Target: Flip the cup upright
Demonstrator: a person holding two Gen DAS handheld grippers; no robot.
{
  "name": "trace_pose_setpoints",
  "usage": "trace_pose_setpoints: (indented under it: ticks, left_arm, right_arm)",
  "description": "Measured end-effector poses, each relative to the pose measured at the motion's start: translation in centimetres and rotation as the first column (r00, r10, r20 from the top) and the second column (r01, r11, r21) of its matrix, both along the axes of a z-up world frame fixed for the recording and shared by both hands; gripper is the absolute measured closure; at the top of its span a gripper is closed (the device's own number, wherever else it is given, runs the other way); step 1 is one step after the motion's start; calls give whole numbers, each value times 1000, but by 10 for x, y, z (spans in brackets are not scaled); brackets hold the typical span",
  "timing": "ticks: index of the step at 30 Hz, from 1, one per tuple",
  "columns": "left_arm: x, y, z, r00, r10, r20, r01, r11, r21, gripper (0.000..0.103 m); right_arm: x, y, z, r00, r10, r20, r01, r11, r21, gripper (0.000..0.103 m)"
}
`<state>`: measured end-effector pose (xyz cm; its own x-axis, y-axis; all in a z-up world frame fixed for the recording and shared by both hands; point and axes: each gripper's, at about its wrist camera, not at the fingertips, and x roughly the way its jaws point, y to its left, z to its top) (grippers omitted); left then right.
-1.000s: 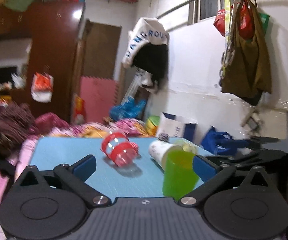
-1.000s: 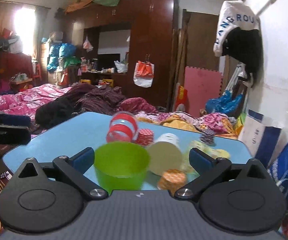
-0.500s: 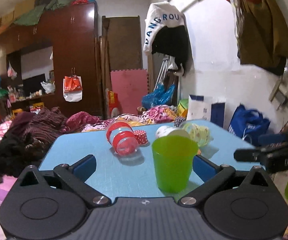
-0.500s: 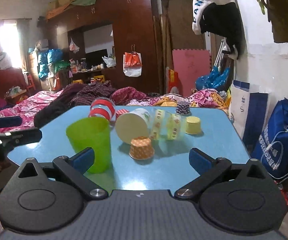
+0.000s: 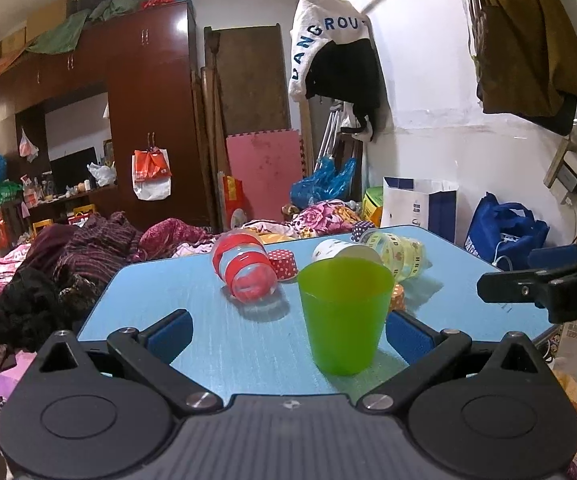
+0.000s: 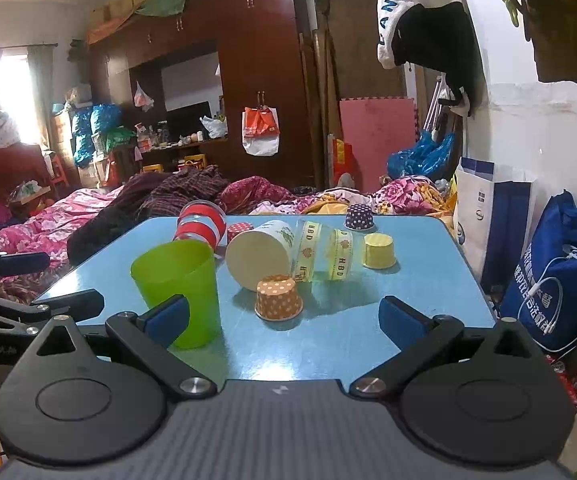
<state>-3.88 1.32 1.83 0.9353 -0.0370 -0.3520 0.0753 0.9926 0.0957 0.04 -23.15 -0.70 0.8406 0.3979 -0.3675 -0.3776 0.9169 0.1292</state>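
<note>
Both hand-held grippers, left (image 5: 286, 330) and right (image 6: 284, 316), wide apart, near upright green cup (image 5: 344, 316).

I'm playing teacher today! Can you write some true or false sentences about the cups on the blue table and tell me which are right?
1. The green cup stands upright. True.
2. The red-striped cup stands upright. False, it lies on its side.
3. The right gripper squeezes the green cup. False, it is open and holds nothing.
4. The orange dotted cup sits mouth down. True.
5. The left gripper is open. True.
</note>
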Motion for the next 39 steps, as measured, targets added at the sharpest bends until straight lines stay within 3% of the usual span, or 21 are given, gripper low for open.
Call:
trace_pose_setpoints:
  ticks: [39]
  left_arm:
    - [9,-6,-7,1000,-4,-30,3,1000,-16,0]
  right_arm:
    - [-4,-4,2,1000,24,-7,-24,1000,12,1]
